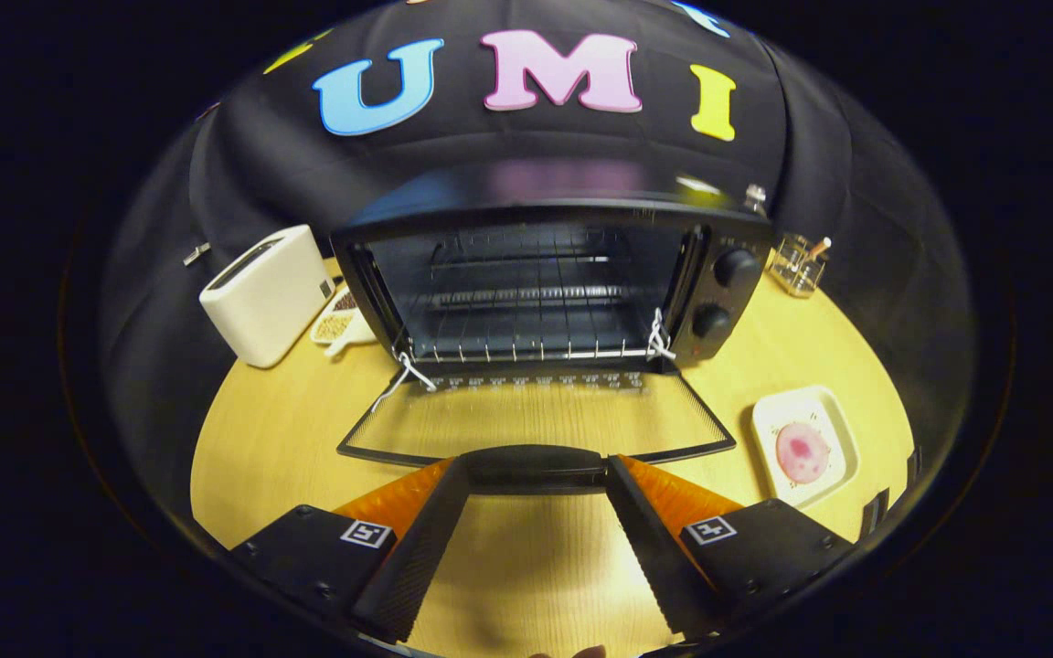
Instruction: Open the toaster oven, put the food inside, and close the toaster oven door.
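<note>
Gripper view shows my gripper [536,475] spread wide at the lowered door handle [536,464], holding nothing, while the food [803,452], a soft, light pink round on its plate [842,429] at lower right, wants gentle edgewise pinching

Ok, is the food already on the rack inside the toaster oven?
No. The pink food sits on its white plate on the table, right of the open oven door; the rack is bare.
</note>
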`<control>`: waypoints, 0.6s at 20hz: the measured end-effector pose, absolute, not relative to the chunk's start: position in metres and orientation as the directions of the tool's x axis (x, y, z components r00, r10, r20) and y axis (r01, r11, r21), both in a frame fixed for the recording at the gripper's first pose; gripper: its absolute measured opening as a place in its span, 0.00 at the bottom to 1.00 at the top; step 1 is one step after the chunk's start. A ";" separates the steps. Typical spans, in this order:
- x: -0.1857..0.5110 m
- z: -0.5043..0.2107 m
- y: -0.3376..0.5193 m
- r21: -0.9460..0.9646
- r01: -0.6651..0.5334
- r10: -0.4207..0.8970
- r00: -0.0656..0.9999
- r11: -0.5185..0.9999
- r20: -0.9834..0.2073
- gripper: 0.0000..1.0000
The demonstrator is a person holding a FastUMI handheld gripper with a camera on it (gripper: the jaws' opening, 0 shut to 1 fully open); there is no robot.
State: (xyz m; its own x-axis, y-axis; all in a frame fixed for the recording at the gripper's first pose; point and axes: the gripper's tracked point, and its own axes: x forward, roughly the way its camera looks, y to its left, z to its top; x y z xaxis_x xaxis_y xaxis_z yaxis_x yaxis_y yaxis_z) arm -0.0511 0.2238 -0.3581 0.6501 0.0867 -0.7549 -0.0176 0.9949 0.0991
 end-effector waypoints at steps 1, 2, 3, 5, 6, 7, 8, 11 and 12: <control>-0.052 -0.364 0.221 0.100 -0.013 0.085 0.638 0.995 -0.766 1.00; -0.053 -0.370 0.221 0.098 -0.014 0.084 0.632 0.995 -0.771 1.00; -0.053 -0.373 0.220 0.093 -0.019 0.085 0.624 0.995 -0.777 1.00; -0.056 -0.378 0.217 0.097 -0.034 0.097 0.610 0.995 -0.787 1.00; -0.060 -0.375 0.216 0.103 -0.044 0.108 0.609 0.994 -0.786 1.00; -0.061 -0.371 0.213 0.107 -0.058 0.120 0.614 0.993 -0.780 1.00; -0.064 -0.368 0.212 0.114 -0.074 0.135 0.615 0.991 -0.777 1.00; -0.069 -0.340 0.195 0.166 -0.127 0.209 0.623 0.978 -0.753 1.00; -0.072 -0.331 0.184 0.174 -0.146 0.227 0.625 0.974 -0.747 1.00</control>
